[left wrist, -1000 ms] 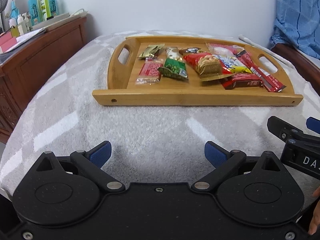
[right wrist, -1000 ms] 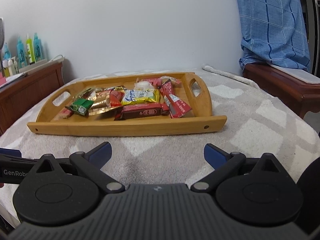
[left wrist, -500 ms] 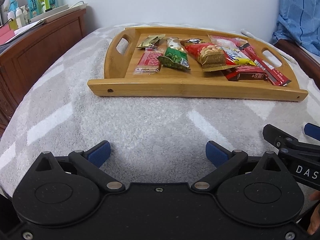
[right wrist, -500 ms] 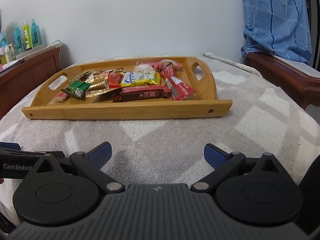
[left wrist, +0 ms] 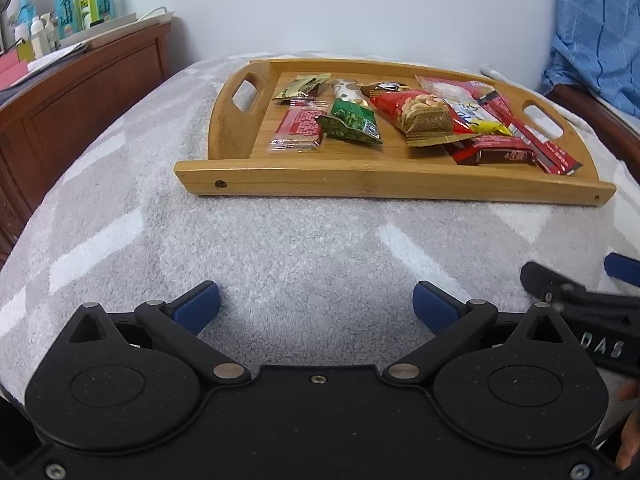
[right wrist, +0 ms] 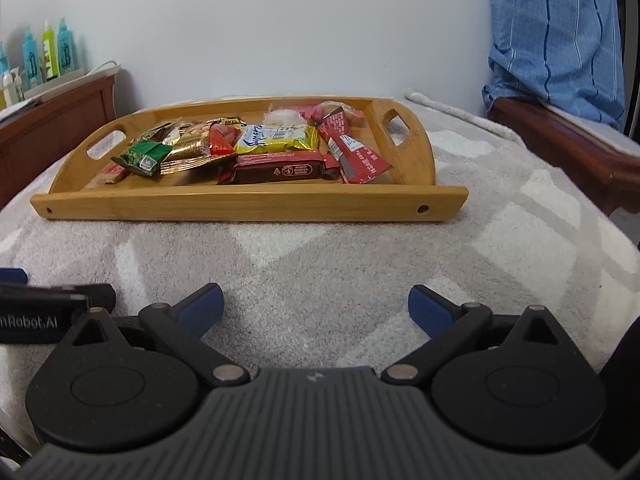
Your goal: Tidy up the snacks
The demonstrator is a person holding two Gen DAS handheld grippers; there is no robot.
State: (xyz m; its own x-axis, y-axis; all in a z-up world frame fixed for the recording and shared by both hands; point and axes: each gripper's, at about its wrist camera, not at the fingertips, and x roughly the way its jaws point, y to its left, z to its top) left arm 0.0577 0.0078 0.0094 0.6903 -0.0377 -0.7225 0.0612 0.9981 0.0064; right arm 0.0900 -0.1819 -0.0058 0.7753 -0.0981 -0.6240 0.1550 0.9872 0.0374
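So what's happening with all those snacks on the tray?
A person is holding a claw tool in each hand, getting ready to tidy the snacks. The left claw and the right claw are both open and holding nothing, hovering over the grey blanket in front of the wooden tray. The snack packets, like the green packet and the dark red bar, lie jumbled in the tray, untouched.

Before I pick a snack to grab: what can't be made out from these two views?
- Pale packet at the wooden tray back: right wrist view, mostly hidden behind the yellow packet.
- Small print on the brown bar: too small.
- Right hand-held gripper: left wrist view, cut off by the edge.
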